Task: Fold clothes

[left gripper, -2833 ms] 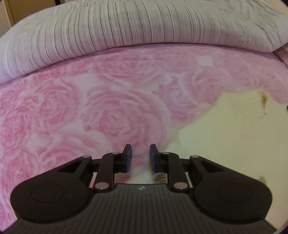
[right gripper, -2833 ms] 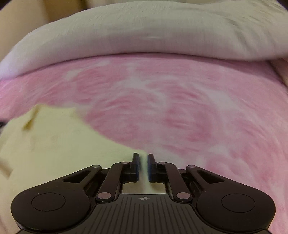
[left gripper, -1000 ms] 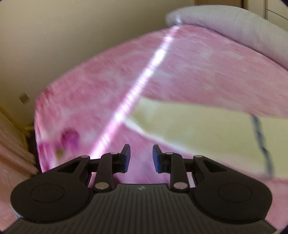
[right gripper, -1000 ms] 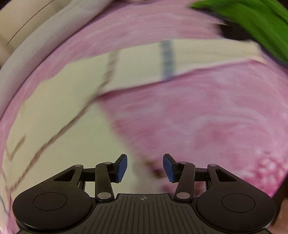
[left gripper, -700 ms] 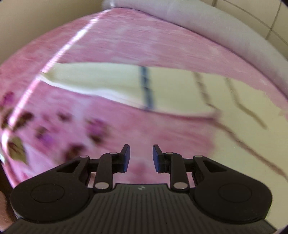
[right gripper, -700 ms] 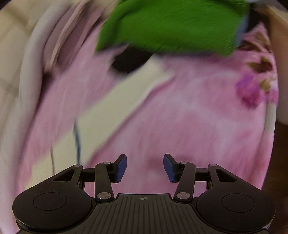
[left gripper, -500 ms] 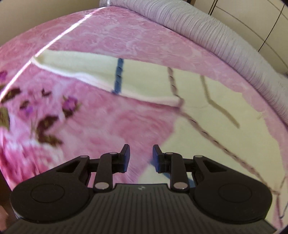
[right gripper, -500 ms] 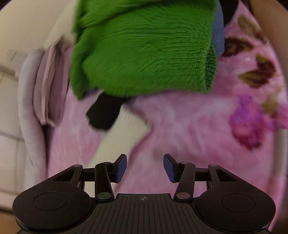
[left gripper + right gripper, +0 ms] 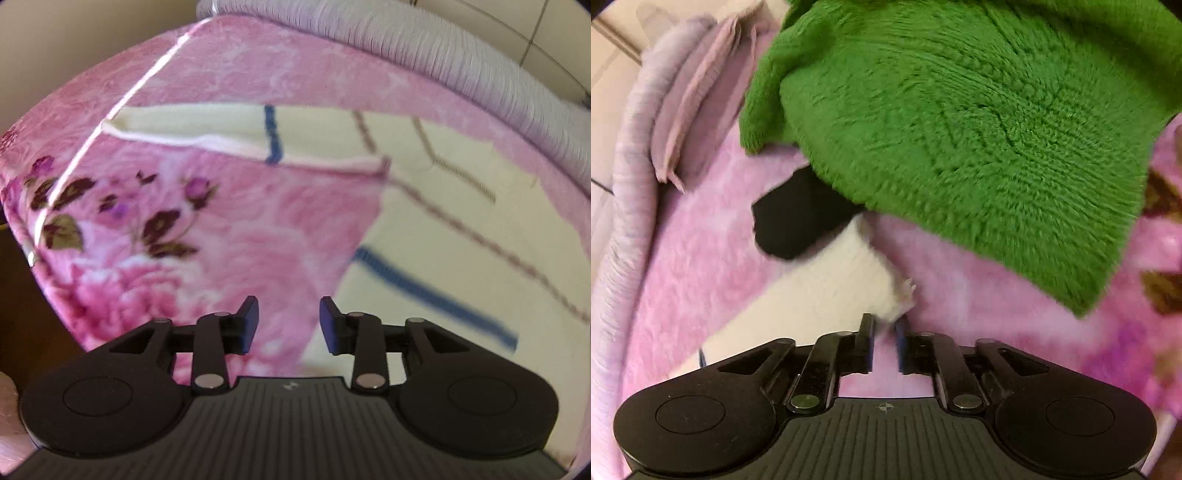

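Fingers (image 9: 866,332) of my right gripper (image 9: 884,334) are closing on the cream sweater's cuff (image 9: 897,295); left gripper (image 9: 289,325) fingers opening, empty, newly swung over its hem (image 9: 332,314).

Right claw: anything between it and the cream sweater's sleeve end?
Nothing visible. The right claw is closing, and the cream sweater sleeve end sits right at its tips. The green sweater lies further back, over a black garment, not in the path.
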`<state>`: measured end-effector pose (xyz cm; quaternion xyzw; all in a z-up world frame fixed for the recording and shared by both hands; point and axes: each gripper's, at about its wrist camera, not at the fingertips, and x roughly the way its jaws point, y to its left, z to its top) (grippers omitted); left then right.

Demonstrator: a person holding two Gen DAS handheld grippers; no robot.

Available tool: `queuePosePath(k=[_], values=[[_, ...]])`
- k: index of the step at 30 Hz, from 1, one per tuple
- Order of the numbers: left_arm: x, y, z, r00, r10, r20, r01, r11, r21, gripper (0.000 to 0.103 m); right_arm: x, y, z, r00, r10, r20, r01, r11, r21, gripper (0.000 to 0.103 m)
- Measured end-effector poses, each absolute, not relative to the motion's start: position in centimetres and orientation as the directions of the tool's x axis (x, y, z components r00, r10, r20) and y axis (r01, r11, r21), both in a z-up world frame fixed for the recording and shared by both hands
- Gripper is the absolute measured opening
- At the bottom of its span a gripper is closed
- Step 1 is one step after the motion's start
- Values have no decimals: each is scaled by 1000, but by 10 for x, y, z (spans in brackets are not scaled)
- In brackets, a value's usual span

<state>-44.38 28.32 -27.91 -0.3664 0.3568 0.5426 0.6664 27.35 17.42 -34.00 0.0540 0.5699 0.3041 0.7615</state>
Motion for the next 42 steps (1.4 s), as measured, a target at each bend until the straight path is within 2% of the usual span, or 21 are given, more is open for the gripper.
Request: queuePosePath(k=[1,2,3,6,9,11,14,15,16,17,19,21,24,26,28,30,32,34,36,38,42], values=[[-450,281,-282,178,441,-880,-981,151,-123,31,258,171,-332,161,530,-833,-435,795,422,31],[-456,278,-285,203,417,-886,-976,160,-148,33,241,168,-326,135,540,-831,-472,772,426,44],[-461,275,-289,230,388,-892,-970,170,-176,35,219,164,-325,63,559,-827,-512,729,454,51],[-470,263,-304,273,328,-904,-956,195,-218,37,154,150,-323,-164,576,-800,-600,585,545,56],[-476,257,-323,320,278,-906,-942,193,-274,40,81,130,-340,-427,502,-752,-599,466,651,56],[-480,255,-335,358,249,-900,-930,180,-321,40,42,117,-357,-507,450,-735,-581,452,677,56],[-488,255,-346,417,231,-879,-907,164,-387,41,8,99,-366,-449,466,-763,-621,451,641,56],[-490,256,-347,439,216,-872,-896,174,-408,37,1,92,-363,-430,476,-767,-620,462,634,52],[-491,259,-347,464,191,-865,-881,197,-430,25,-6,88,-361,-436,465,-771,-615,471,632,32],[-492,262,-347,489,165,-857,-865,219,-451,5,-12,86,-357,-436,452,-778,-619,477,624,5],[-492,267,-335,514,148,-845,-838,293,-459,4,-20,90,-341,-411,429,-804,-658,471,588,5],[-497,272,-316,556,156,-816,-800,366,-476,4,-21,89,-317,-364,464,-807,-688,450,569,4],[-510,276,-305,561,150,-814,-776,436,-455,5,-26,86,-301,-268,471,-841,-754,441,487,4],[-509,273,-325,475,111,-873,-801,465,-377,4,-38,88,-316,-185,411,-892,-798,468,381,4],[-505,268,-343,374,85,-924,-811,514,-281,1,-48,91,-335,-107,285,-952,-815,524,248,6],[-501,265,-337,333,107,-937,-793,570,-217,1,-56,93,-328,-64,259,-964,-814,545,201,8],[-500,269,-319,326,148,-934,-796,576,-187,2,-65,95,-309,5,247,-969,-828,544,135,17],[-491,275,-300,359,194,-913,-789,586,-186,4,-75,104,-288,70,317,-946,-858,502,105,25],[-466,282,-294,392,216,-894,-768,612,-188,18,-85,118,-273,110,398,-911,-890,447,88,47],[-437,288,-293,414,235,-880,-748,638,-181,19,-100,148,-279,124,451,-884,-920,385,67,52],[-375,294,-313,414,242,-877,-723,673,-156,21,-128,191,-316,85,470,-879,-959,278,56,53]])
